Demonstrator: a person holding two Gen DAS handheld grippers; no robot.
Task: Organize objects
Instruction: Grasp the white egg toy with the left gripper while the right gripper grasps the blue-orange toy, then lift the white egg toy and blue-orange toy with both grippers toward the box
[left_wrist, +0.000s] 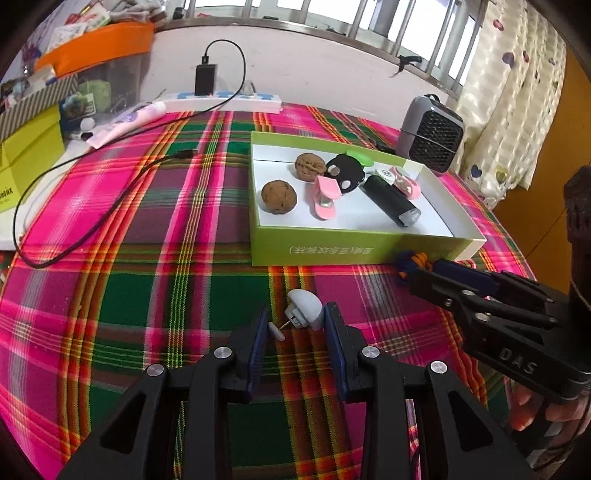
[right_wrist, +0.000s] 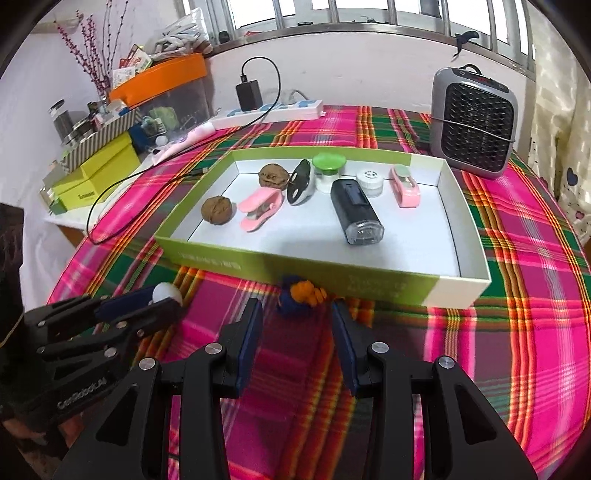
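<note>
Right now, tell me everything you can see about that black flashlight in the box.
The black flashlight is a stubby, hard-looking cylinder with a silvery, clear-lensed head and a raised dark panel on top. It lies on its side on the white floor of the green box, head toward the near wall, unlit, beside a white round cap. Nothing grips it.

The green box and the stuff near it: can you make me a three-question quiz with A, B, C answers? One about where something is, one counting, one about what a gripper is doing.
1. Where is the blue and orange knot?
A. inside the green box
B. on the cloth against the box's front wall
C. on the heater

2. How many walnuts lie in the box?
A. one
B. two
C. four

3. What is the left gripper doing?
A. squeezing a walnut
B. standing around the small white plug, jaws apart
C. reaching into the box

Answers: B, the knot lies outside the wall; B, one walnut in front, another behind; B, the plug sits between spread fingers.
</note>
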